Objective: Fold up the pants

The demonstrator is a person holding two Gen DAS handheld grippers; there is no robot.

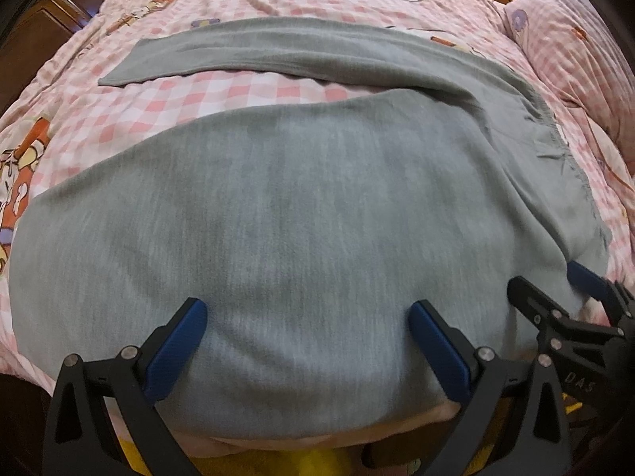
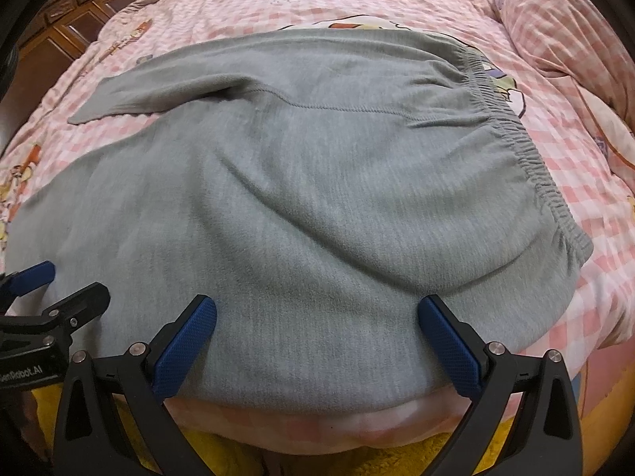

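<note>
Where the left wrist view looks forward, the grey pants (image 1: 301, 214) are seen spread flat on a bed covered by a pink checked quilt (image 1: 246, 91) printed with cartoon figures. The near leg fills most of the frame, and the far leg is stretched out toward the upper left, with a strip of quilt showing between the two. The left hand-held gripper (image 1: 307, 313) is held with its blue-padded fingers (image 1: 178, 351) spread wide apart over the near edge of the fabric; nothing is clamped between them. At the lower right, the right hand-held gripper (image 1: 555, 289) is seen just beside it, low over the same edge. A pink pillow (image 1: 575, 39) lies at the upper right.

From the right wrist view, the pants (image 2: 317, 182) are seen with the gathered elastic waistband (image 2: 528, 158) running down the right side and the centre seam crossing the upper middle. The right hand-held gripper (image 2: 317, 313) is likewise held open, its pads set wide over the near hem of the cloth, with no fabric pinched. The left hand-held gripper (image 2: 59, 285) appears at the lower left edge, close alongside. Wooden furniture (image 2: 59, 31) is visible past the bed at the upper left.
</note>
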